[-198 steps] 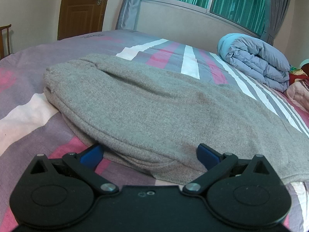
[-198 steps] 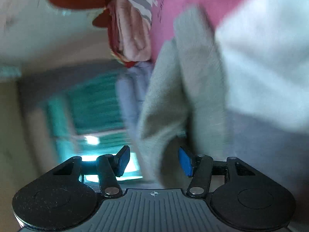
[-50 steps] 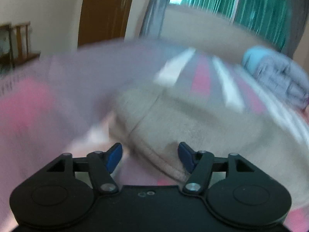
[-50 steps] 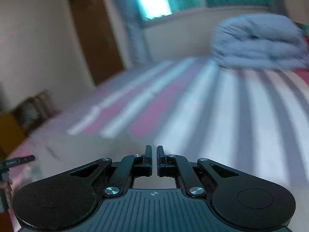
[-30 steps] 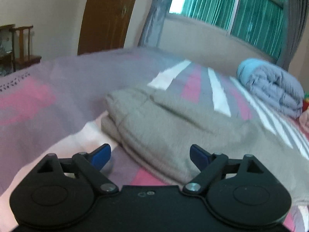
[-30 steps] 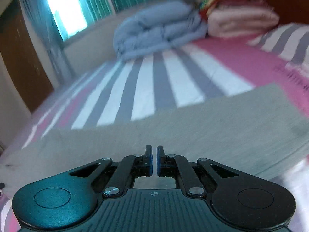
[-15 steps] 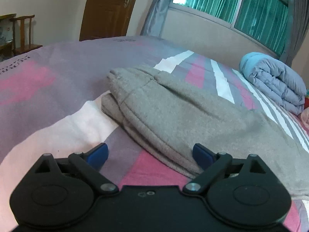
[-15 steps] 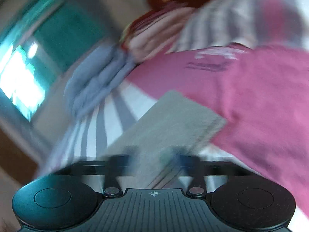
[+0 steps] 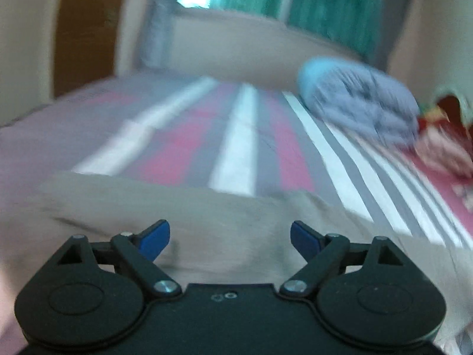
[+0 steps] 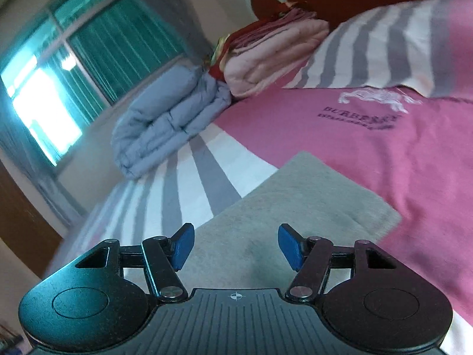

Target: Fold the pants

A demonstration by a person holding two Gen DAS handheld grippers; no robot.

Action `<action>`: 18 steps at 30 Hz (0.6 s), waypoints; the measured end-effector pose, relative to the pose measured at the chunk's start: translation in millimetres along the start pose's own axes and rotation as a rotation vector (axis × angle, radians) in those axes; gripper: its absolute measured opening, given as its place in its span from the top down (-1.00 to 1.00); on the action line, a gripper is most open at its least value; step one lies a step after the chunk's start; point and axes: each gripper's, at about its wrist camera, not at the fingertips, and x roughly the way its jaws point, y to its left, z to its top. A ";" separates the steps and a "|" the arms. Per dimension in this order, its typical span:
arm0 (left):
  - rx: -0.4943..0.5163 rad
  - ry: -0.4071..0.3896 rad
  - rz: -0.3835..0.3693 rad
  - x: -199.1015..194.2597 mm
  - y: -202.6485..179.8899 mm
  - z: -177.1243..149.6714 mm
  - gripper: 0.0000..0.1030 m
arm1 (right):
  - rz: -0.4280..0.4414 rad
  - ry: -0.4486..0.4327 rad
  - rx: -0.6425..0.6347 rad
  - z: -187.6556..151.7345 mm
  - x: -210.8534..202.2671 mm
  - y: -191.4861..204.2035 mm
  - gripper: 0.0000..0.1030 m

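Observation:
The grey pants [image 9: 224,222] lie flat on the striped bed [image 9: 236,136]. In the blurred left wrist view my left gripper [image 9: 230,238] is open and empty, just above the grey cloth. In the right wrist view the leg end of the pants [image 10: 298,207] lies with its cuff corner to the right, on the pink part of the sheet. My right gripper [image 10: 235,247] is open and empty, close over that leg end.
A folded blue-grey quilt [image 10: 165,118] and a folded pink blanket [image 10: 272,50] lie at the far side of the bed, the quilt also in the left wrist view [image 9: 360,103]. A striped pillow [image 10: 384,44] lies at the right. A window with green curtains [image 9: 325,9] is behind.
My left gripper has swung from the waistband end to over the middle of the pants. My right gripper has opened and come down close over the leg end.

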 end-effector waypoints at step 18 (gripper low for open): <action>0.021 0.100 0.208 38.5 75.7 16.4 -0.60 | -0.134 0.139 -0.256 -19.2 48.0 9.7 -0.24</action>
